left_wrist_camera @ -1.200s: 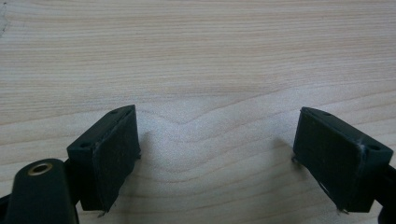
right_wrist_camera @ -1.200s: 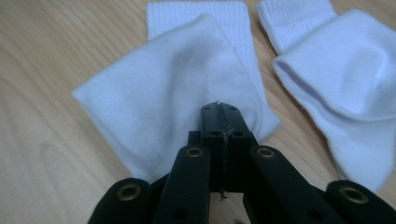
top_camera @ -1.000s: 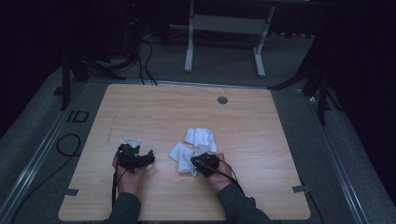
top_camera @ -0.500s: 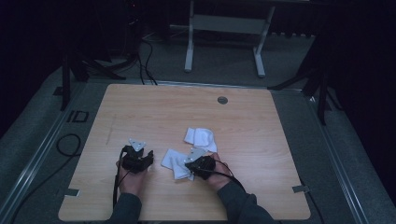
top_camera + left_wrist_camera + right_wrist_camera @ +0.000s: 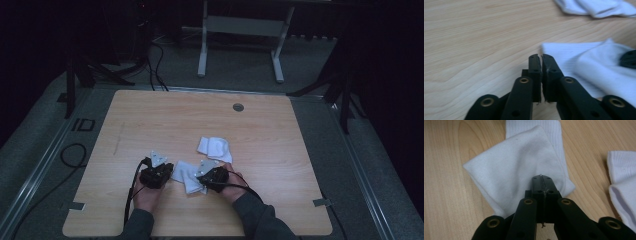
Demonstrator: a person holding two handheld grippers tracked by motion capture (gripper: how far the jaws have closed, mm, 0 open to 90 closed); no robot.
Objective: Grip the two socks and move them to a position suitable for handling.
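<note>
1. While I watch from the high view, the near sock (image 5: 184,176) lies folded on the table (image 5: 150,120) between both grippers; its long axis runs diagonally, from upper-left by the left gripper (image 5: 161,169) down to lower-right by the right gripper (image 5: 204,181).
2. Right gripper view: the near sock (image 5: 516,170) shows its ribbed cuff pointing away from the jaws, toward the top of frame, with a folded layer lying skewed over it.
3. Right gripper (image 5: 543,180): jaws pressed together over the sock's near part; a thin edge shows between the pads, so I read it as pinching the sock.
4. Left gripper (image 5: 540,57): jaws have just been closing and now stand together at the sock's corner (image 5: 579,60). I can't tell if any cloth is caught between the pads.
5. Second sock (image 5: 215,147) lies bunched just beyond the near one, toward the table centre, apart from both grippers.
6. Versus a second ago: the left gripper sat further left, clear of the near sock; it now sits against the sock's left edge. Right gripper and second sock are unchanged.
</note>
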